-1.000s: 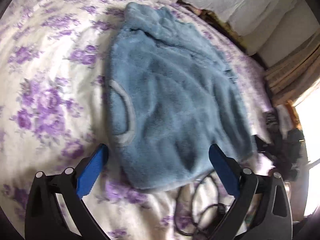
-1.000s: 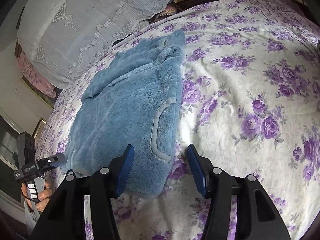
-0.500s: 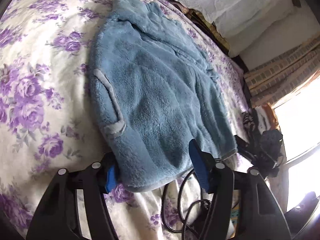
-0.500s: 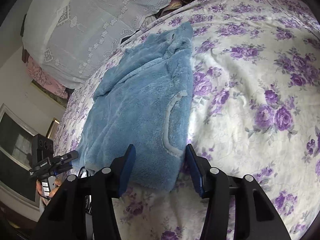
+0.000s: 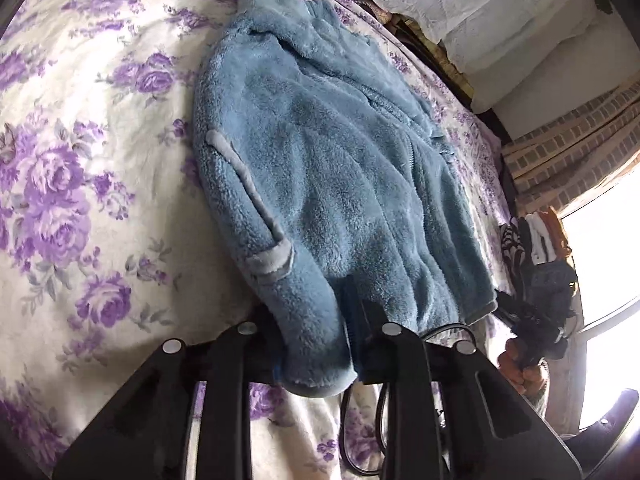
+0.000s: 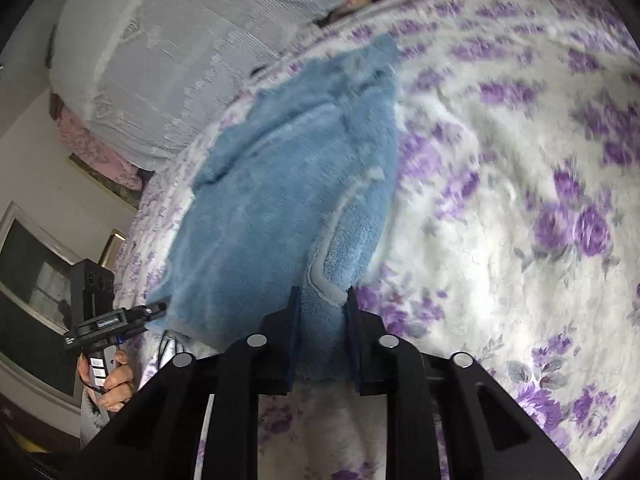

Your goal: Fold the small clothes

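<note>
A small blue fleece jacket (image 5: 328,168) lies flat on a floral bedspread (image 5: 72,184), collar far, hem near. It also shows in the right wrist view (image 6: 280,208). My left gripper (image 5: 312,340) is shut on the jacket's near hem corner, below the grey-trimmed pocket (image 5: 248,184); the fleece bunches between its blue pads. My right gripper (image 6: 320,320) is shut on the hem corner by the pocket trim (image 6: 332,256). The left gripper also shows at the left of the right wrist view (image 6: 116,320), held in a hand.
White lace-covered pillows (image 6: 180,40) lie at the head of the bed. A black cable (image 5: 380,420) lies on the bedspread below the hem. Dark clothes (image 5: 536,264) are piled at the bed's right edge by a bright window (image 5: 608,260).
Both grippers moved forward onto the jacket's near hem and closed on it; one second ago both were open just short of the hem.
</note>
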The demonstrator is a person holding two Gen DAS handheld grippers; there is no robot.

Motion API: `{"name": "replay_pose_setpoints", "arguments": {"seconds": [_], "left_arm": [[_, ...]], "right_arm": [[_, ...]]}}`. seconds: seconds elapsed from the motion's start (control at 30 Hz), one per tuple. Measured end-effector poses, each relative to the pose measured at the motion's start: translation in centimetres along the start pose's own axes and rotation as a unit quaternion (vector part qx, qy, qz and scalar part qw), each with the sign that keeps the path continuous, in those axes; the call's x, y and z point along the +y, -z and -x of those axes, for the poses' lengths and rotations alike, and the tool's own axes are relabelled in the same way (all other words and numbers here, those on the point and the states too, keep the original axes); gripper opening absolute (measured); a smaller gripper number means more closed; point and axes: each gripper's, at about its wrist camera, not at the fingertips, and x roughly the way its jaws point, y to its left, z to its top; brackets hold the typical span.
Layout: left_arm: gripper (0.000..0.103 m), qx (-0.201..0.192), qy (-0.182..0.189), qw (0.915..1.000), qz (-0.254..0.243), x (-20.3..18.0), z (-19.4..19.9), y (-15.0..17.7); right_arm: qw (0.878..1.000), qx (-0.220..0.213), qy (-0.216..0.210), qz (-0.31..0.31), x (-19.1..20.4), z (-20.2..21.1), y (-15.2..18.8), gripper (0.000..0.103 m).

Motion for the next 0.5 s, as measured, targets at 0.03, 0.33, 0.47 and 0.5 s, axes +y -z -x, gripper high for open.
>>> {"name": "replay_pose_setpoints", "arguments": {"seconds": [0.03, 0.33, 0.47, 0.5], "left_arm": [[0.026, 0.001, 0.006, 1.0000, 0.004, 0.2, 0.0, 0.0], [0.013, -0.018, 0.004, 0.9998, -0.007, -0.2, 0.9, 0.1], [0.013, -0.036, -0.001, 0.9992, -0.016, -0.9, 2.3, -0.4], [0.013, -0.040, -0.001, 0.9990, -0.018, -1.0, 2.7, -0.6]], "right_arm": [[1.000, 0.002, -0.001, 0.004, 0.1, -0.1, 0.0, 0.029], [0.999, -0.044, -0.003, 0.006, 0.4, 1.6, 0.1, 0.015], [0.997, -0.073, -0.009, -0.005, 0.1, 3.1, -0.5, 0.015], [0.997, -0.076, -0.013, -0.009, 0.0, 3.3, -0.7, 0.015]]}}
